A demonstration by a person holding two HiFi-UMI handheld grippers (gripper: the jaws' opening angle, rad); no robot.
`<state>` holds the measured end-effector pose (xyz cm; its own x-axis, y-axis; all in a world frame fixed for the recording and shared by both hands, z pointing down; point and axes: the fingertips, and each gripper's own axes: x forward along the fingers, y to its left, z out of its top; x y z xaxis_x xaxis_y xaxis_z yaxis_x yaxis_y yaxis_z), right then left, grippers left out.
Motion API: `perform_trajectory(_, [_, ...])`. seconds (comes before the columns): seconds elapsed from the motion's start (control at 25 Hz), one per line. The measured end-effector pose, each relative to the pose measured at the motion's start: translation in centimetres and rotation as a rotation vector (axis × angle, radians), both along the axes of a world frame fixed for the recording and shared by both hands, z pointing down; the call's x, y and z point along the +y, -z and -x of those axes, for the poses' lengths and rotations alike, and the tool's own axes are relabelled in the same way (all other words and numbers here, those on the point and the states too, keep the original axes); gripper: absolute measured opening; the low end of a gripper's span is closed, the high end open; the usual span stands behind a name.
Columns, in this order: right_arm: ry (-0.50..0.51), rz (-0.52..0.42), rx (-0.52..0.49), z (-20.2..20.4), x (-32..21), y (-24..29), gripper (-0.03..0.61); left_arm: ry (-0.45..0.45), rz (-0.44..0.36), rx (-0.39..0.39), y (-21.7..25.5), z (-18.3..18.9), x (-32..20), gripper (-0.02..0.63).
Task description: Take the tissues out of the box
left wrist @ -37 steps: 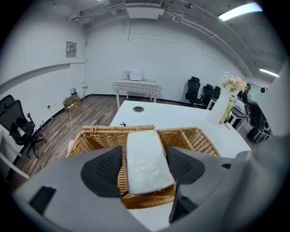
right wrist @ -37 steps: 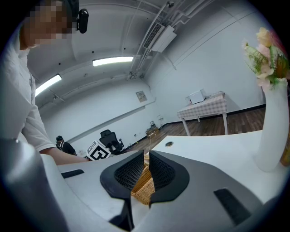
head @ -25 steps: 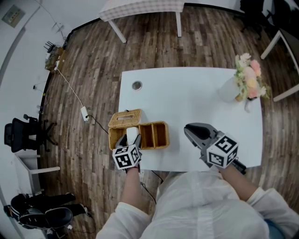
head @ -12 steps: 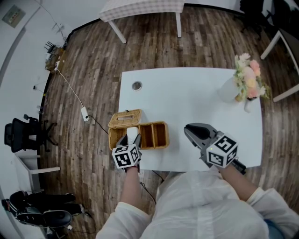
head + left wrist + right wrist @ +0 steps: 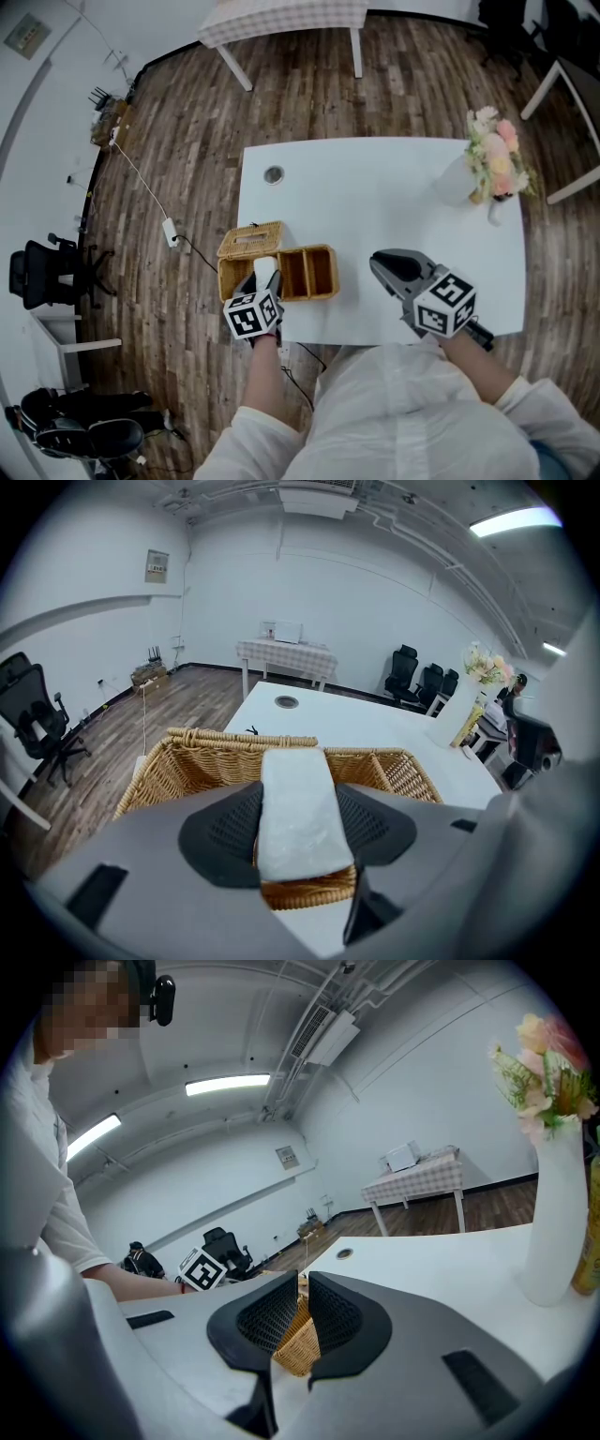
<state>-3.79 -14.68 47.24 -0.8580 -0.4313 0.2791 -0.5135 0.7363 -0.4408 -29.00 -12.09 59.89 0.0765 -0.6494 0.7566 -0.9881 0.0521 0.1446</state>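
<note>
A wicker box (image 5: 298, 272) with several compartments and a woven lid (image 5: 251, 238) stands at the white table's left edge. My left gripper (image 5: 262, 278) is over its left compartment, and a white tissue pack (image 5: 298, 813) stands upright between the pads. The jaws have just been closing and both pads press on the pack's sides. The basket rim (image 5: 225, 740) shows behind it. My right gripper (image 5: 386, 263) hovers over the table to the right of the box, shut with nothing in it; in the right gripper view (image 5: 302, 1312) only a thin gap shows, with the basket (image 5: 302, 1346) beyond.
A white vase of pink flowers (image 5: 492, 164) stands at the table's far right corner. A round cable hole (image 5: 274, 173) lies at the far left of the table (image 5: 394, 206). A checked table (image 5: 281, 14) and an office chair (image 5: 42, 272) are on the wooden floor.
</note>
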Motion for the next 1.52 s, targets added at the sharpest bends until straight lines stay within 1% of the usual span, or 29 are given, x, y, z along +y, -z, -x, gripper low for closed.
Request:
perform_trajectory(0.36, [-0.008,-0.002,0.009,-0.3,0.3,0.2,0.038,0.002,0.019,-0.025,0.2,1.0,0.6,0.225])
perform_trajectory(0.92, [-0.015,-0.006,0.009,-1.0,0.4,-0.3,0.038,0.005,0.024,-0.022,-0.2,0.8,0.6,0.222])
perform_trajectory(1.32, [-0.013,-0.012,0.000,-1.0,0.6,0.0,0.038,0.006,-0.021,-0.025,1.4,0.3,0.7,0.222])
perform_trajectory(1.52, [-0.017,-0.015,-0.001,-0.8,0.5,0.2,0.038,0.008,-0.055,-0.024,2.9,0.4,0.6,0.222])
